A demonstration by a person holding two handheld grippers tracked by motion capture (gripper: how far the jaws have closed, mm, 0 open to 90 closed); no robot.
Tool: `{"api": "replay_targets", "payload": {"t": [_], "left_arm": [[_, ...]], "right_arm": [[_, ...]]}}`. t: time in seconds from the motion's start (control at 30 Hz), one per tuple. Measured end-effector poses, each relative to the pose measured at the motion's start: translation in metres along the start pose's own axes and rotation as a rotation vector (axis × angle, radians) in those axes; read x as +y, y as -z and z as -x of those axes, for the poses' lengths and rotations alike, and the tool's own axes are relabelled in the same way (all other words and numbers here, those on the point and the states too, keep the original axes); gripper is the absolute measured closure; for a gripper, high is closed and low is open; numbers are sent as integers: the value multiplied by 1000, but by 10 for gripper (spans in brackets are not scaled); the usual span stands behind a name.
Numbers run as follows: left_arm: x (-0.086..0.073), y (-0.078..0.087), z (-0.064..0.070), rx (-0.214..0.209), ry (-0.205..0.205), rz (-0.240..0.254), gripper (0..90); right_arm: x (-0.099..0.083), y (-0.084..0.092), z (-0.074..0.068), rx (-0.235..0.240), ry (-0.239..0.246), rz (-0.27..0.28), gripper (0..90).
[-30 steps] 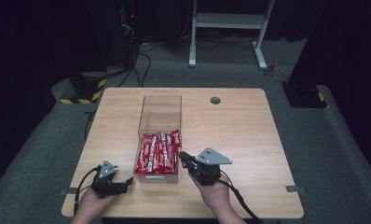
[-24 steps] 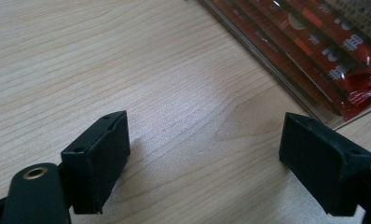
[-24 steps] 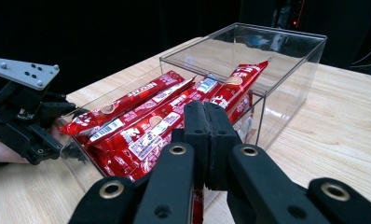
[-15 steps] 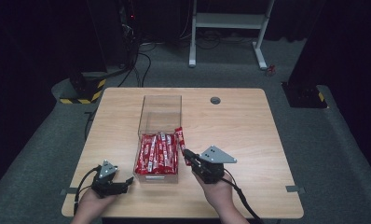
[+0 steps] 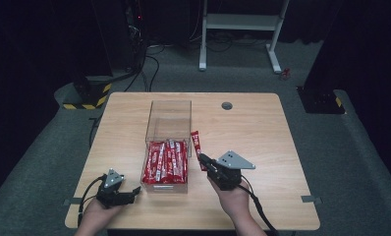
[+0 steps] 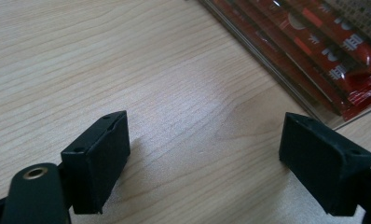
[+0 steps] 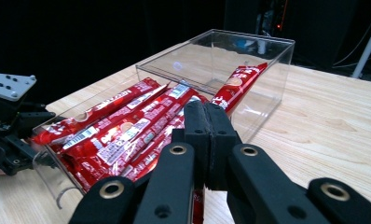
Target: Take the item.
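Lifted clear of the pile since the earlier frames, one red sachet [image 5: 197, 147] now stood tilted beside the clear box [image 5: 167, 118] at about three o'clock of the packed sachets [image 5: 165, 162], with the right gripper [image 5: 206, 161] drawn a little back toward the person over the bench [image 5: 262, 128]. Its fingers [image 7: 207, 126] were clamped together on the sachet's lower end, while the left gripper [image 5: 129, 192], resting at seven o'clock of the box, had its fingers [image 6: 97, 158] wide apart on nothing. Thin, light and floppy, with slick foil, the sachet probably handles best pinched flat near one end, as here.
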State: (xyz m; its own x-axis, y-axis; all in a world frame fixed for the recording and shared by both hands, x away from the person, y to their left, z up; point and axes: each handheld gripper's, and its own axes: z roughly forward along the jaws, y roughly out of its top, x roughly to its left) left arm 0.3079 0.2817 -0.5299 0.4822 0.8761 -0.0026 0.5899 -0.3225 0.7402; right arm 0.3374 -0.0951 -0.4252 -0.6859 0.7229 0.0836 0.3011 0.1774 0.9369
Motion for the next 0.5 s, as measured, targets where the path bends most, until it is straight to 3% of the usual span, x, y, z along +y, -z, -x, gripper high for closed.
{"api": "replay_targets", "payload": {"t": [0.5], "left_arm": [[0, 0, 0, -1, 1, 0, 165]], "right_arm": [[-4, 0, 15, -39, -27, -8, 900]]}}
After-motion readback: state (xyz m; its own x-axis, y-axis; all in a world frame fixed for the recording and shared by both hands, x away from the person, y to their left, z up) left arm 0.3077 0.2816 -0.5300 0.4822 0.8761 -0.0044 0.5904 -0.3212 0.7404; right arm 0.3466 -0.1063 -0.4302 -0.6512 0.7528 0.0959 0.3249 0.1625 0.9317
